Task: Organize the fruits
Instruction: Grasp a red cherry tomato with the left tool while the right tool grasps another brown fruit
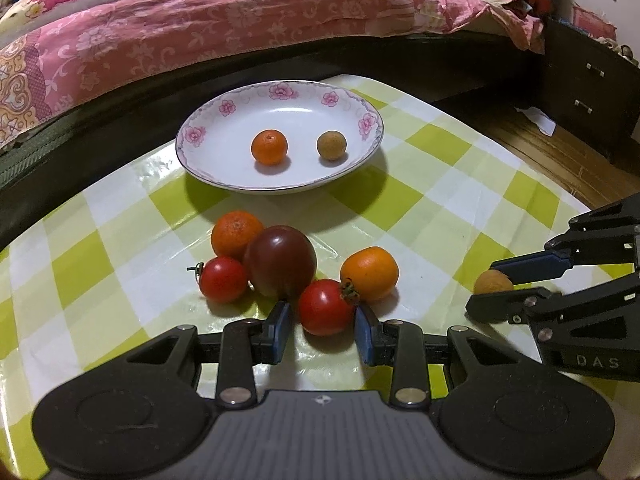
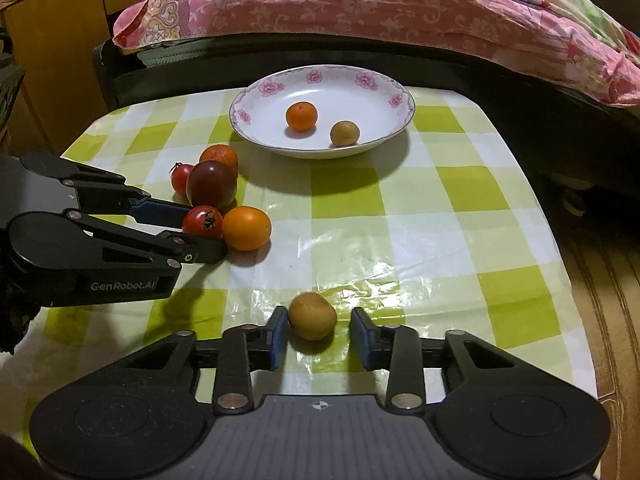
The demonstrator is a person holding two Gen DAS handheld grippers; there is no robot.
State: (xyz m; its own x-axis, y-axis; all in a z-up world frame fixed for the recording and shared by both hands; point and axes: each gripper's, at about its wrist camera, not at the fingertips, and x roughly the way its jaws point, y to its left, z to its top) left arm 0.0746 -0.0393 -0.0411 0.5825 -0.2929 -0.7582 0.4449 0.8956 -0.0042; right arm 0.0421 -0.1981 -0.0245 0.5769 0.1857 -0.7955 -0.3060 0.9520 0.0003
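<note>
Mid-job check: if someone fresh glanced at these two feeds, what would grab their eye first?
Probably the cluster of fruit on the green-checked tablecloth: a big dark tomato ringed by oranges and red tomatoes, with the left gripper closed around the nearest red tomato. Behind sits a flowered plate holding a small orange and a brown fruit. To the right, the right gripper straddles another brown fruit.
</note>
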